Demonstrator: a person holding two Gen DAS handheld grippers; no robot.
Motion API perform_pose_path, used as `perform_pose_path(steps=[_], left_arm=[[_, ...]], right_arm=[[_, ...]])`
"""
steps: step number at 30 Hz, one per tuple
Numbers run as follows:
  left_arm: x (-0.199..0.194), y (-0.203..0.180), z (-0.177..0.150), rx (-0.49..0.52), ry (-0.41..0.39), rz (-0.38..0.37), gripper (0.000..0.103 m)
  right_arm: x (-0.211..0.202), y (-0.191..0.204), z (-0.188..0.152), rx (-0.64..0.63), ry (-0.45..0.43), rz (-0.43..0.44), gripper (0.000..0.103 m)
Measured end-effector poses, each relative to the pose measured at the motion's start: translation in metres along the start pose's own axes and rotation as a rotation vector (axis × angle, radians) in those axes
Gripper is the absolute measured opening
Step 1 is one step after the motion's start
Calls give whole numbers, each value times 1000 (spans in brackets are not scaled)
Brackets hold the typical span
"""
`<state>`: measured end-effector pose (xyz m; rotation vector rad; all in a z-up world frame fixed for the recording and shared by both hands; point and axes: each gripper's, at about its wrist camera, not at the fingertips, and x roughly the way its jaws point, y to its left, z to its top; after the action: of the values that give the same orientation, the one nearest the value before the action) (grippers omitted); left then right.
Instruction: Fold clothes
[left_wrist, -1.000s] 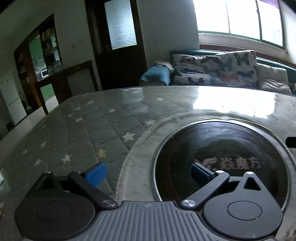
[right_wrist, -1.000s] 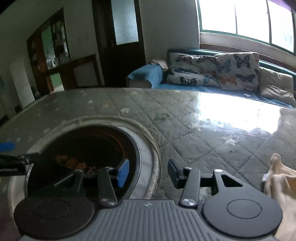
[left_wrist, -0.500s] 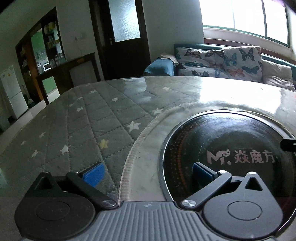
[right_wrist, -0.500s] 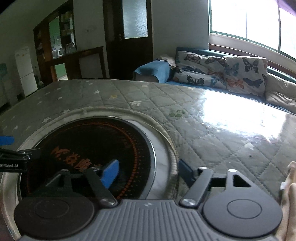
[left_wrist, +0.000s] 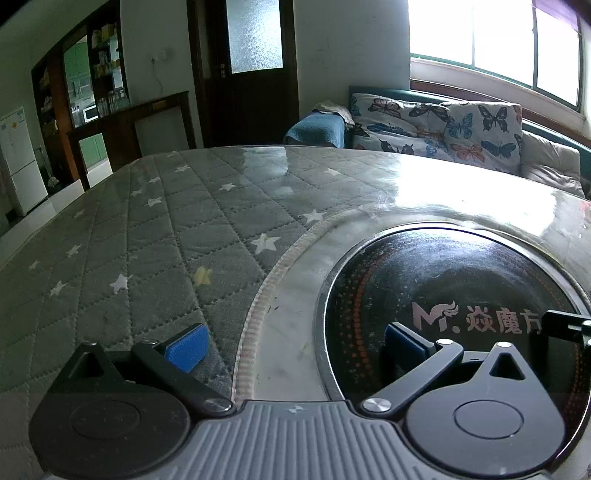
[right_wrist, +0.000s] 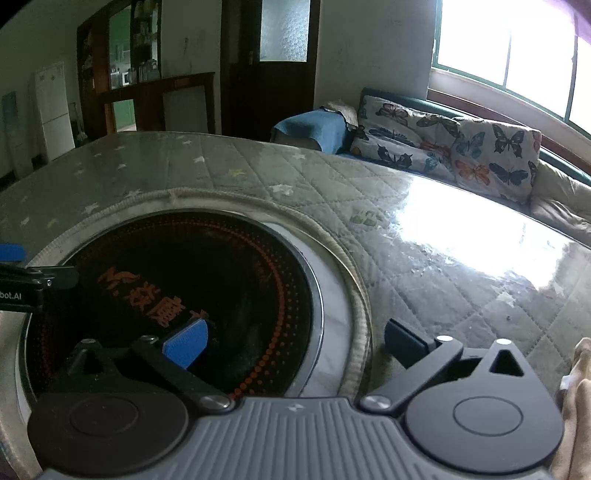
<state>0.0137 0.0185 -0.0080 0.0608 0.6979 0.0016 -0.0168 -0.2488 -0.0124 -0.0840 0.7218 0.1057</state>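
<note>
Left gripper (left_wrist: 291, 345) and right gripper (right_wrist: 293, 343): jaws spread wide, holding nothing. Beige garment (right_wrist: 576, 398) right of black hob disc (right_wrist: 192, 280), barely in view. Likely light, limp, slippery on glossy cover; pinch corner or hem.

I see bare quilted cover (left_wrist: 155, 236) ahead of my left gripper (left_wrist: 295, 343), open to the far edge. The black cooktop (right_wrist: 192, 288) lies flush. A cloth (right_wrist: 576, 391) crowds my right gripper (right_wrist: 295, 343) at its right.

Two tongs (left_wrist: 291, 345), one cooktop (left_wrist: 461, 280), one cloth (right_wrist: 576, 387).
</note>
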Motion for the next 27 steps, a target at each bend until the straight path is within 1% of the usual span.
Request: perform_pose_path(steps=[27], left_arm=[[2,0,0,-1,0,-1,103]], right_arm=[[-2,-2,-1,0,0,5,103]])
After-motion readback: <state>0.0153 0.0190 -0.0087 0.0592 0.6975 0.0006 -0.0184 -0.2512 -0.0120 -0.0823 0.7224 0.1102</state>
